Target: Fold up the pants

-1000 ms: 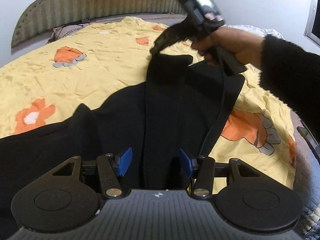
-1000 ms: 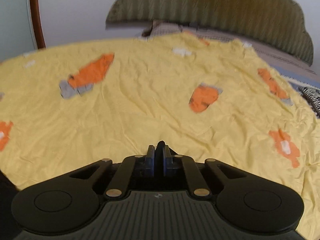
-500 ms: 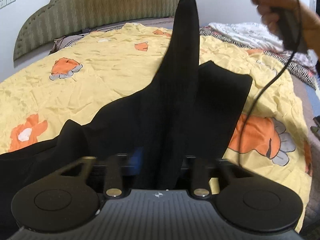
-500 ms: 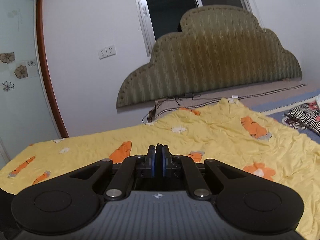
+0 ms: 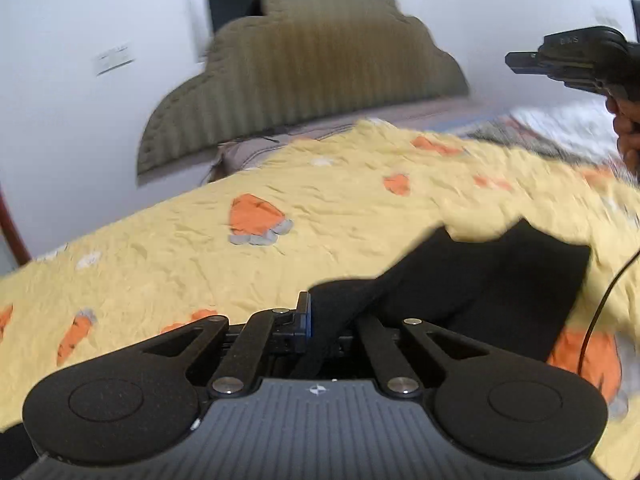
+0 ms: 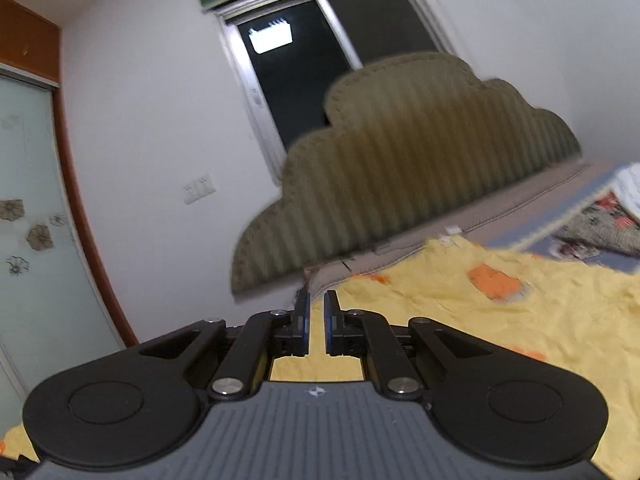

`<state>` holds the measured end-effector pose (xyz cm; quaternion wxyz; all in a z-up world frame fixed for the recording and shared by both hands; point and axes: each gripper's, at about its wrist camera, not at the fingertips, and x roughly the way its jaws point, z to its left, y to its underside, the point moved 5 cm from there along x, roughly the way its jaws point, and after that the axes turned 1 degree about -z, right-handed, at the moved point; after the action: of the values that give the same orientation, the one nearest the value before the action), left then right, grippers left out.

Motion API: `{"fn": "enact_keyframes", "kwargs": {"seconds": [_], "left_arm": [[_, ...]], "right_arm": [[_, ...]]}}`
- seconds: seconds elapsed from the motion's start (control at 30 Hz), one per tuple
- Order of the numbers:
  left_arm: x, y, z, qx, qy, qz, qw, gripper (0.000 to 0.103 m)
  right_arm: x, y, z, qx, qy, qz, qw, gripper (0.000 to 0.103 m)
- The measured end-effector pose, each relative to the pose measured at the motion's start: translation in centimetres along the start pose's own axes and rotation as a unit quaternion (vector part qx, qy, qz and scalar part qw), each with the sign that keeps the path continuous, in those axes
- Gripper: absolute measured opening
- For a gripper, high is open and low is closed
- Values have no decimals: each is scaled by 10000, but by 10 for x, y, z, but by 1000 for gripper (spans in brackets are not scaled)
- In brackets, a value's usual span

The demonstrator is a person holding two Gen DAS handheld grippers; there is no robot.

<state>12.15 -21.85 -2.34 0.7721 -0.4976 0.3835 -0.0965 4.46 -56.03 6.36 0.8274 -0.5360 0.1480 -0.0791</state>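
A bed point(image 5: 160, 248) covered by a yellow blanket with orange prints fills both views, with a padded headboard point(image 6: 400, 152) against the wall behind it and a dark window point(image 6: 304, 56) above. No basket, box or other container shows in either view.

On the blanket, toward the right of the left wrist view, lie the black pants point(image 5: 500, 280). One part of them spreads flat on the bed, and a bunched part rises to the left claw point(image 5: 332, 320), which looks pressed together on that fabric; only one blue pad is visible and the frame is blurred, so the grip is my reading and not a certainty.

The right claw point(image 6: 316, 320) is slightly spread with nothing between its pads, held up off the bed and aimed toward the headboard. In the left view the right claw appears at the upper right, well apart from the pants.

As for progress, the folding seems barely begun: the cloth lies loose and uneven, no neat fold is visible, and the aligning of the legs and the folds themselves are probably all left to do.
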Motion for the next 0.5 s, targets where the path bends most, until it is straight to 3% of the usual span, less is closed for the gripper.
{"fn": "enact_keyframes", "kwargs": {"seconds": [0.17, 0.2, 0.27, 0.3, 0.33, 0.4, 0.5], "left_arm": [[-2, 36, -46, 759, 503, 293, 9954, 4], [-2, 43, -56, 961, 635, 374, 9926, 4], [-4, 61, -72, 1330, 764, 475, 9870, 5], [-5, 68, -77, 1481, 779, 505, 9846, 5], [-5, 74, -80, 1580, 770, 517, 9831, 5], [-4, 80, -82, 1595, 740, 539, 9829, 6], [-4, 84, -78, 1459, 751, 633, 9844, 12]], "right_arm": [[-1, 65, -34, 842, 92, 1380, 9868, 9], [1, 74, -33, 988, 46, 1510, 9836, 16], [14, 86, -26, 1064, 38, 1875, 9765, 46], [22, 91, -18, 958, 59, 2018, 9747, 72], [31, 93, -11, 773, 114, 2072, 9752, 78], [49, 96, 4, 231, 170, 2189, 9753, 77], [85, 109, 20, -362, 365, 2521, 9663, 76]]}}
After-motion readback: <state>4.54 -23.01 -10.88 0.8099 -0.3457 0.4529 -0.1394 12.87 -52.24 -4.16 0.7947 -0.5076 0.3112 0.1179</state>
